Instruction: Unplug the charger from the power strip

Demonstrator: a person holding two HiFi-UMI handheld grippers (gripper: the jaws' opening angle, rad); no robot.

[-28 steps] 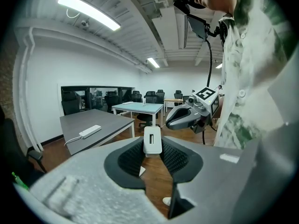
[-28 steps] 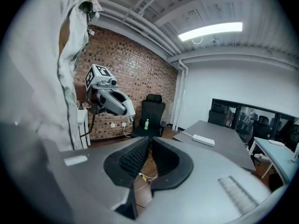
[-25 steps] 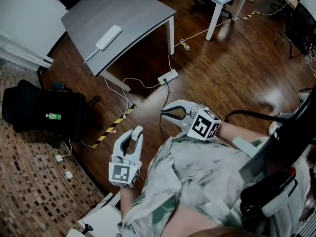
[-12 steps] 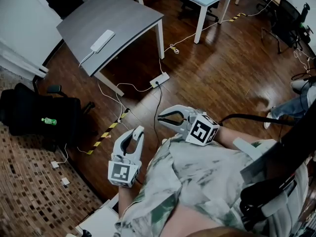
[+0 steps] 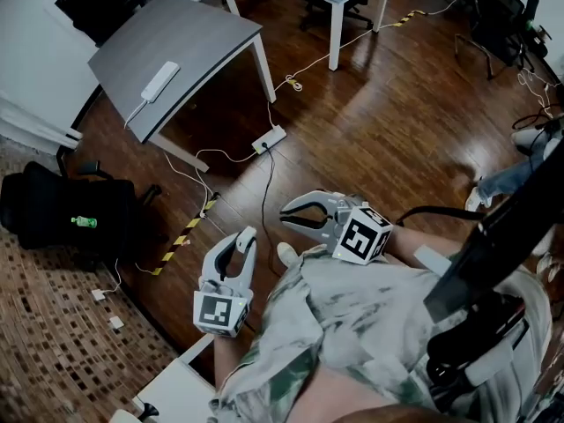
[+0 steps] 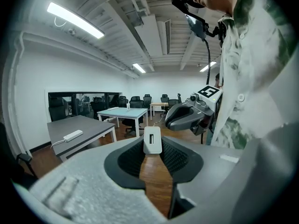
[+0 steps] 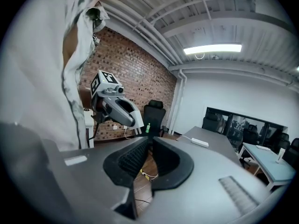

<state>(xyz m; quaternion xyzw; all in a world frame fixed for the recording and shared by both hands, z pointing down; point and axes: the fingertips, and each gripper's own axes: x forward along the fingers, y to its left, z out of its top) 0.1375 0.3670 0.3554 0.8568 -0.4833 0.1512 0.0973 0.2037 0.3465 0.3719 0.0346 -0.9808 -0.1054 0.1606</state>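
Left gripper (image 6: 152, 147) is clamping the white charger (image 6: 152, 139) — power strip (image 6: 72, 135) is lying ahead-left on the grey table (image 6: 91, 126), well apart.

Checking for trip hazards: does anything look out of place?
Yes. A white power strip lies on the wooden floor beside the grey table, and its cables trail loose across the open floor.

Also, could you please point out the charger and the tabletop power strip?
charger (image 6: 152, 146): left gripper view, white face below its slot.
tabletop power strip (image 5: 160, 82): head view, middle of its top.
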